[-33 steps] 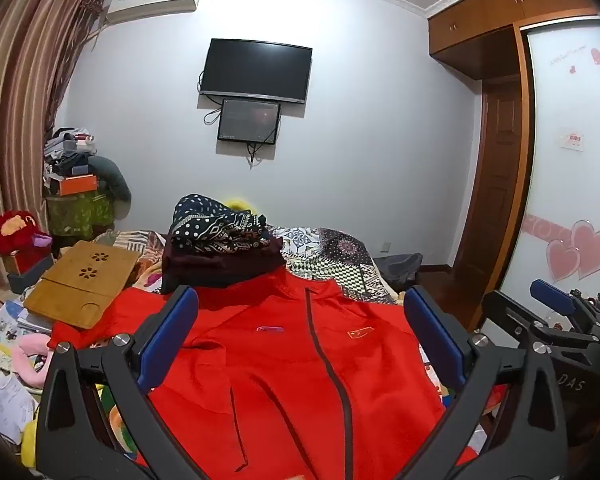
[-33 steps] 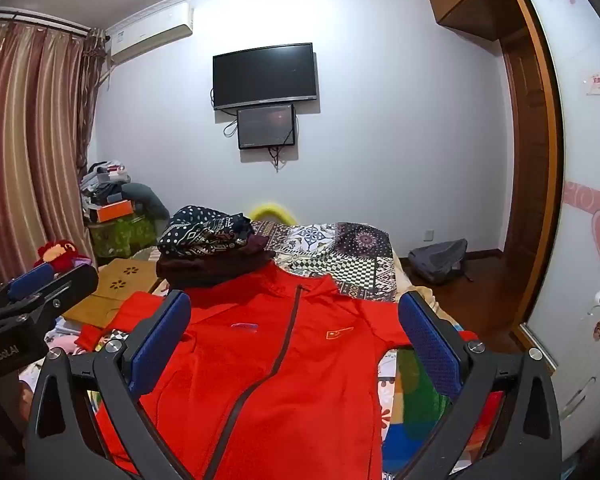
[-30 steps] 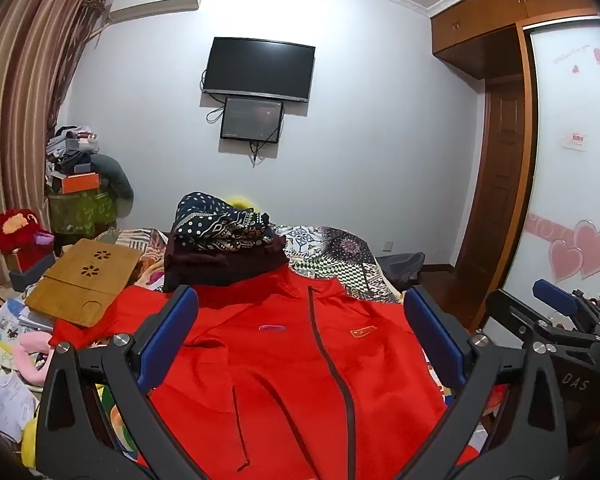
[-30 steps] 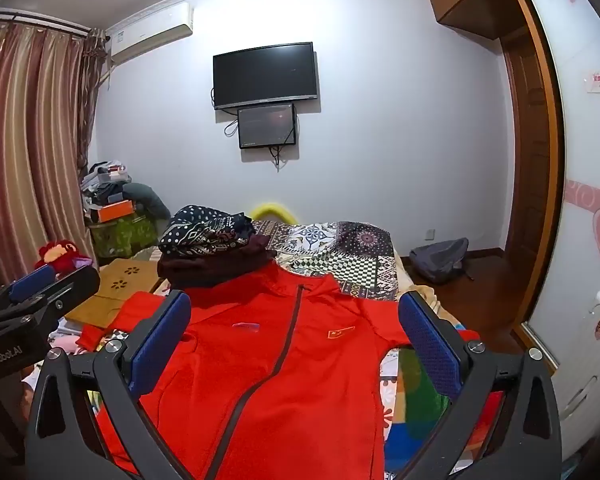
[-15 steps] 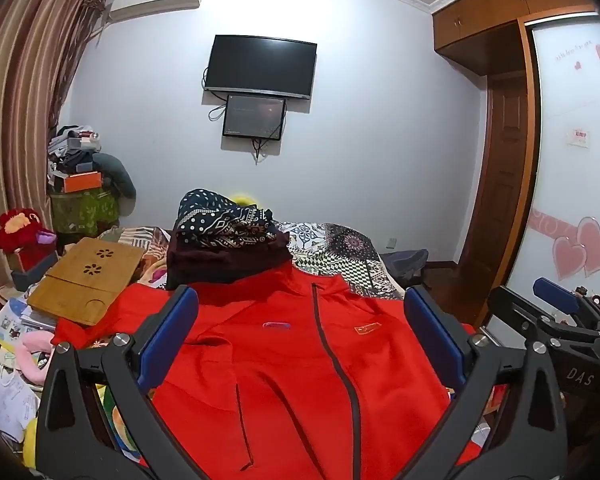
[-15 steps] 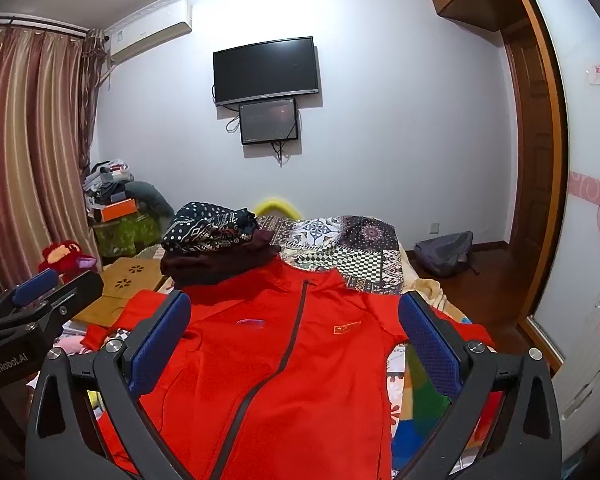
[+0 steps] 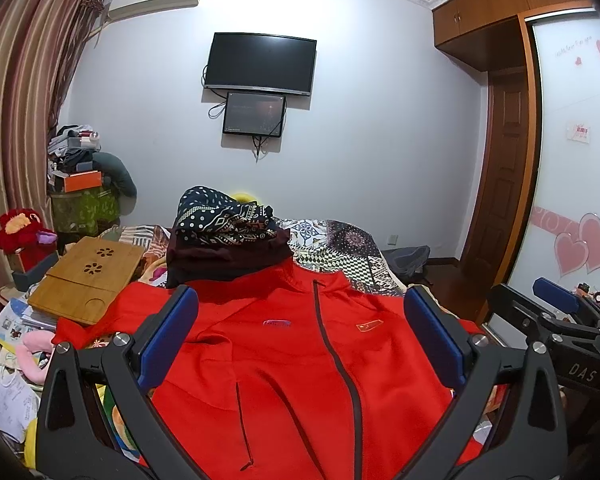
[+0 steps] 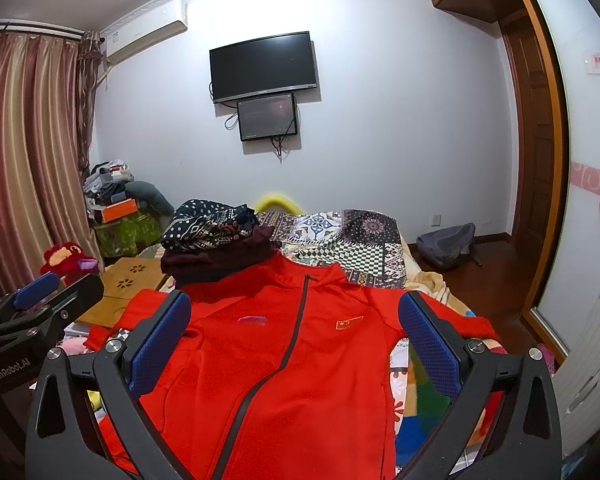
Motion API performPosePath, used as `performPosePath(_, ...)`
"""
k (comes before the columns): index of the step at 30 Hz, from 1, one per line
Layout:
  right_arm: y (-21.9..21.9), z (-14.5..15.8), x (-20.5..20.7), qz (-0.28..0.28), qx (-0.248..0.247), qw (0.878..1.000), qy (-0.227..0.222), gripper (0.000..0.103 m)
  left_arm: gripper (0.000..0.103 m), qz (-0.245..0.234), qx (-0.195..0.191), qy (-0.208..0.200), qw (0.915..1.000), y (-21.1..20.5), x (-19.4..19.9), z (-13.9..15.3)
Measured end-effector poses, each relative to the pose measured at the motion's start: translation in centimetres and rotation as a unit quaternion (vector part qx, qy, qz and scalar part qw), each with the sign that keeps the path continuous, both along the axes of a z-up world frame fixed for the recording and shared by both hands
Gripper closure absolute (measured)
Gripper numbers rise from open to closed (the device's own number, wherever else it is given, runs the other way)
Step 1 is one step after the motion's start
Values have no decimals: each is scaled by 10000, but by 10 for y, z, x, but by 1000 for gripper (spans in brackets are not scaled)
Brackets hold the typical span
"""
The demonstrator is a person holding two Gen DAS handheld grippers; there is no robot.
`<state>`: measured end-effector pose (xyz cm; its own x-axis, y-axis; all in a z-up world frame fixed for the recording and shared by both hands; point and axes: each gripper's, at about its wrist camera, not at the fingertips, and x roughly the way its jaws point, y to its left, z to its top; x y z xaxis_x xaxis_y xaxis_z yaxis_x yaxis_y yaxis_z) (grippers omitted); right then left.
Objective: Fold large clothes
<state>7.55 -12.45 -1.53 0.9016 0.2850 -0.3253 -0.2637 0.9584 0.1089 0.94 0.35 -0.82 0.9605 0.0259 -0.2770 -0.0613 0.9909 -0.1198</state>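
Red zip-front jacket (image 7: 300,364) lies face up and spread flat across a patterned bedspread (image 7: 340,252), collar toward 12 o'clock.

Both handheld claws, the left gripper (image 7: 300,344) and right gripper (image 8: 296,344), hover above the garment with blue pads spread wide, pinching nothing. At 11 o'clock beyond the collar sits a stack of folded clothes (image 7: 224,240); a wooden lap tray (image 7: 88,276) rests at 9 o'clock.
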Motion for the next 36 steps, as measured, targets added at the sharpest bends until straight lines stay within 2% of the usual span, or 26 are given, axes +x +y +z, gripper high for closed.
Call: performPosePath(36,-1,1,3,56,18,9999,81,0,0,59,-6,67,10000,1,6,-4)
